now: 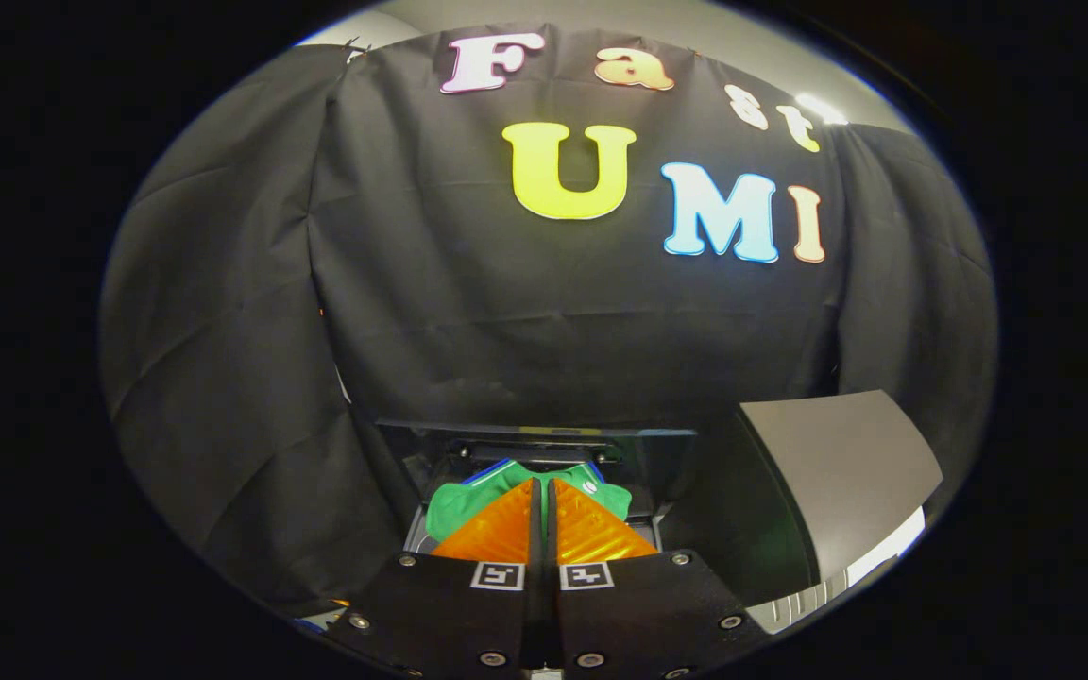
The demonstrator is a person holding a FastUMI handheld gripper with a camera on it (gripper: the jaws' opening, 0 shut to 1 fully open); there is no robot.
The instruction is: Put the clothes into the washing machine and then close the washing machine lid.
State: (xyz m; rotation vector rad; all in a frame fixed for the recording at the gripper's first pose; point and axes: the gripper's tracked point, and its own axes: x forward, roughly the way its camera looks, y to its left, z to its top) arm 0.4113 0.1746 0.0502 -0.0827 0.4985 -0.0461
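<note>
Here jaws pinch crumpled green cloth (pixel 468 499).

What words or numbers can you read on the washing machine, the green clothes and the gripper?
None can be read.
Square markers on the gripper: black-and-white patterns, no letters.
Green clothes: a small white mark, too small to read.
Washing machine and its raised lid: no writing visible.
The gripper's fingers are closed together over the green clothes; I cannot tell whether they pinch them.
</note>
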